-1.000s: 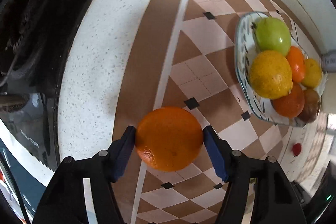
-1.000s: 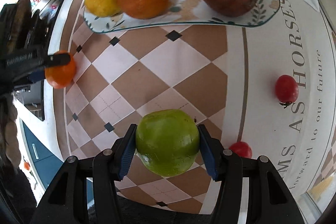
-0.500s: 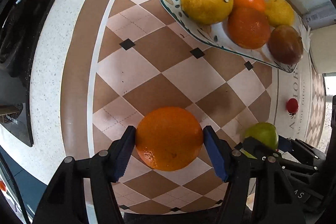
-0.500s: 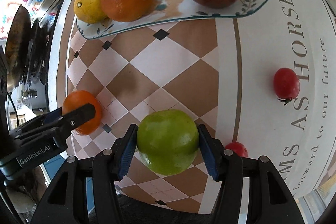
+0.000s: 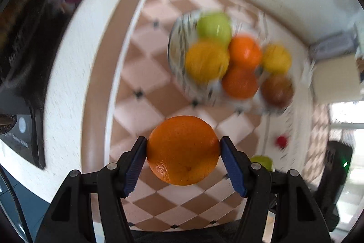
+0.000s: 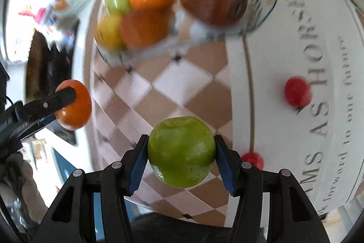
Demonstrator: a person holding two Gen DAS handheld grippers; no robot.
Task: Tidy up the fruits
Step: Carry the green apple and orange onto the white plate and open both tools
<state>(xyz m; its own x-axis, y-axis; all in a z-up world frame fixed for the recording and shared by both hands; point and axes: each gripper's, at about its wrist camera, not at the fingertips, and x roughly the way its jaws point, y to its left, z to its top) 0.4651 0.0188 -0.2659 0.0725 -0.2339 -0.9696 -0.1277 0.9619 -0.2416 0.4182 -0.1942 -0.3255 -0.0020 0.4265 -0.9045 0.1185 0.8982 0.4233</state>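
Observation:
My left gripper (image 5: 183,152) is shut on an orange (image 5: 183,150) and holds it above the checkered mat. It also shows at the left of the right wrist view, with the orange (image 6: 76,109) in it. My right gripper (image 6: 181,153) is shut on a green apple (image 6: 181,152), also held above the mat; the apple (image 5: 261,162) peeks out low right in the left wrist view. The patterned fruit plate (image 5: 176,60) (image 6: 266,8) lies ahead of both, blurred, holding several oranges, lemons, a green apple and a brown fruit.
Two small red tomatoes (image 6: 297,92) (image 6: 252,159) lie on the lettered white part of the mat (image 6: 318,106). A dark stovetop (image 5: 25,49) lies left of the speckled counter (image 5: 66,83). A beige box (image 5: 334,81) stands at the far right.
Both grippers have risen and pulled back from the mat with their fruits; the plate looks farther off and smeared by motion. The grips are unchanged.

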